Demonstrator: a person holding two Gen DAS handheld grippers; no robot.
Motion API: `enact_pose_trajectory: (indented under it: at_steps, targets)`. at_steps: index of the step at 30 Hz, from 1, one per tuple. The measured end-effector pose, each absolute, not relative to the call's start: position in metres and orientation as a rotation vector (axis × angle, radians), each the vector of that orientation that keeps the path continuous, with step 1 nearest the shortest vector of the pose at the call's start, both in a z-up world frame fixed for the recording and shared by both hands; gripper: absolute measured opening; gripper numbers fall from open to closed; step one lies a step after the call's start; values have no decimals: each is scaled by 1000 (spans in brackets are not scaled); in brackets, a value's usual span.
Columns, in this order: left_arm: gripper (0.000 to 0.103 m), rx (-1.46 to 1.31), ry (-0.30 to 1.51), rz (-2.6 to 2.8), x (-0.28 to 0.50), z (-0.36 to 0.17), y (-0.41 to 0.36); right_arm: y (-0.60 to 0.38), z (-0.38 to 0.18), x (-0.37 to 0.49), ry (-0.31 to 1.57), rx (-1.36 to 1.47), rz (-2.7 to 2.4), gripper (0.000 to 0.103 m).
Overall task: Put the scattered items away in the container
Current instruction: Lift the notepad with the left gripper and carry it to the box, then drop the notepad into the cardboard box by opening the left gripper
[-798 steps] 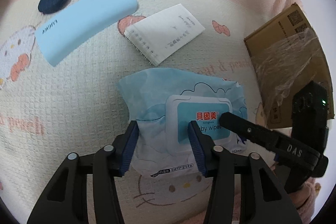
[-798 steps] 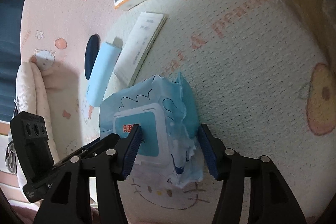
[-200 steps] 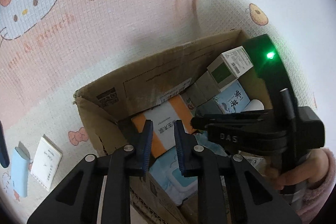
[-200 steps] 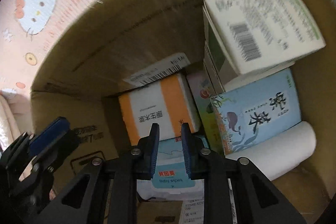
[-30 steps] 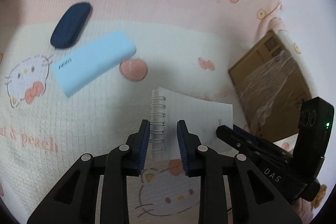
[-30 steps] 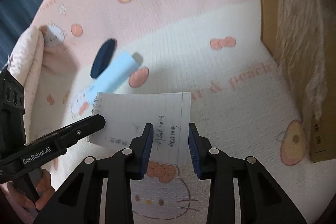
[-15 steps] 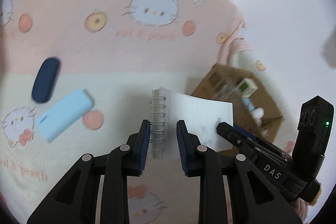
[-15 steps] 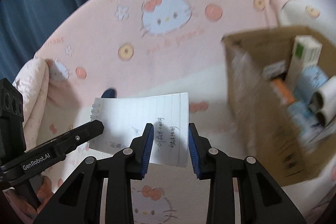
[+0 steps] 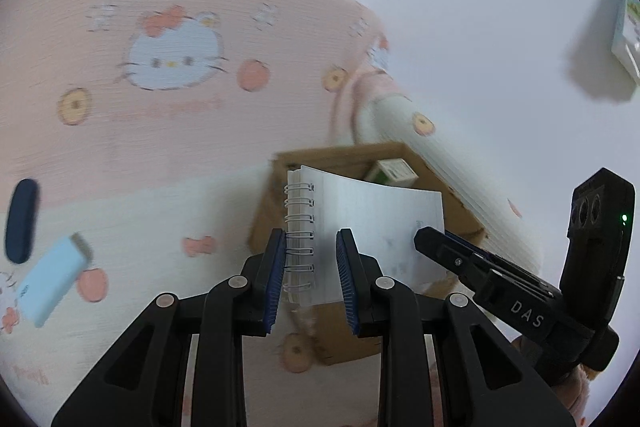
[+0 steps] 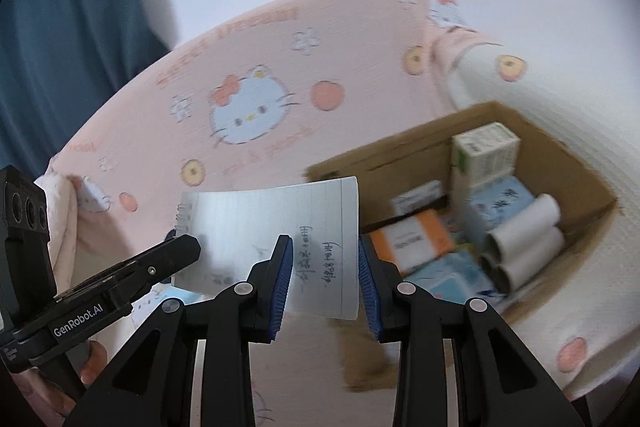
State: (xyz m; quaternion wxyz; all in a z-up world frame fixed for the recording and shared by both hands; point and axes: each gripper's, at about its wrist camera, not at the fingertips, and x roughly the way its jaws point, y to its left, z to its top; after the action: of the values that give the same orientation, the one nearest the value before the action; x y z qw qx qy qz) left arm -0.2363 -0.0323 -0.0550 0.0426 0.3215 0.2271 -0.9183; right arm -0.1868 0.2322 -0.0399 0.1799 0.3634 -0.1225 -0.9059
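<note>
A white spiral notebook point(image 9: 360, 223) hangs in the air, held at both ends. My left gripper point(image 9: 311, 267) is shut on its spiral-bound end. My right gripper point(image 10: 323, 279) is shut on the opposite end of the notebook point(image 10: 272, 223), where there is handwriting. The open cardboard box point(image 10: 400, 143) lies just beyond the notebook to the right, holding an orange box point(image 10: 412, 239), white rolls point(image 10: 524, 231), a green-and-white carton point(image 10: 484, 147) and blue packs. In the left wrist view the box point(image 9: 264, 223) is partly hidden behind the notebook.
A light blue case point(image 9: 52, 279) and a dark navy case point(image 9: 22, 221) lie on the pink cartoon-cat bedspread point(image 9: 160, 107) at the far left. A white wall rises behind the bed, and a blue curtain point(image 10: 60, 27) hangs at the left.
Both grippers have lifted the notebook higher and carried it toward the box. The box, at the right edge a second ago, now sits directly behind the notebook.
</note>
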Motion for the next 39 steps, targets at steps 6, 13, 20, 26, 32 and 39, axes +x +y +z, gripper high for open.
enact_pose_trajectory:
  at_steps: [6, 13, 20, 26, 32, 39]
  targets:
    - [28, 1100, 662, -2836, -280, -62, 6, 288, -55, -210, -402, 1146, -2537, 30]
    - [28, 1261, 602, -2833, -317, -71, 35, 322, -67, -234, -387, 1257, -2482, 30]
    - [30, 1527, 467, -2768, -327, -88, 51, 328, -79, -252, -318, 1361, -2402, 30]
    - [37, 1572, 237, -2735, -317, -86, 52, 338, -81, -257, -272, 1420, -2417, 37]
    - [38, 1543, 292, -2740, -321, -81, 40, 337, -68, -253, -279, 1394, -2406, 38]
    - [47, 1474, 358, -2752, -315, -71, 35, 308, -51, -231, -192, 1413, -2423, 52]
